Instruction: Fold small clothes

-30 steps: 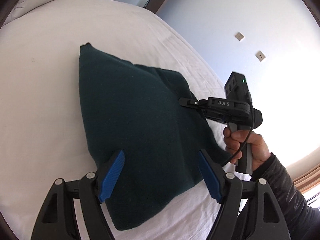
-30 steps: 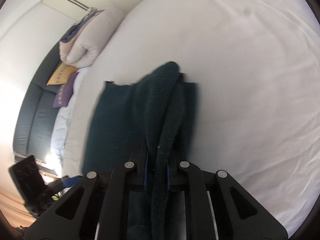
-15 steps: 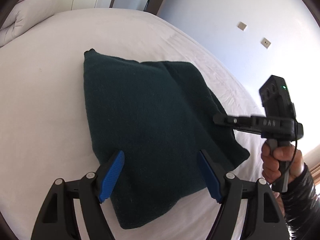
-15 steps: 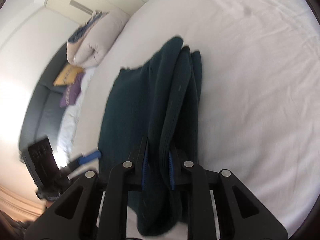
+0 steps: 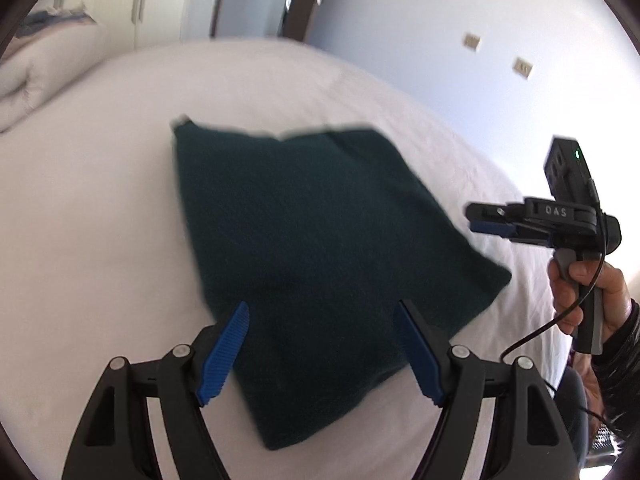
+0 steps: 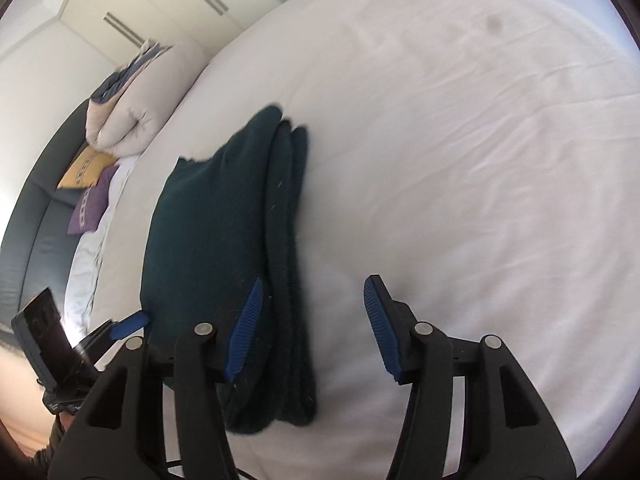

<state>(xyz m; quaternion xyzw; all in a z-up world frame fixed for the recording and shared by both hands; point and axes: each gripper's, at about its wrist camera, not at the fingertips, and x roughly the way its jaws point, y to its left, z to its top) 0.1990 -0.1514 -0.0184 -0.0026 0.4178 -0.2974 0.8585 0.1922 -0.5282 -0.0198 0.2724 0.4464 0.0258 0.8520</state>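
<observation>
Right claw (image 6: 312, 328): jaws have just been opening and stand apart with nothing pinched; the folded edge lies under and beside its left pad, released.
Left claw (image 5: 322, 352): spread wide, hovering over the near edge of the garment, gripping nothing.
Bed (image 6: 460, 140): white sheet carries the work.
Garment (image 5: 320, 248): dark green knit, lying at the centre of the left view, its stacked layers showing from 12 to 6 o'clock in the right view.
Done: judged folded into a compact, layered rectangle and let go.
Left: one corner at 3 o'clock juts out; squaring, perhaps one more fold.
</observation>
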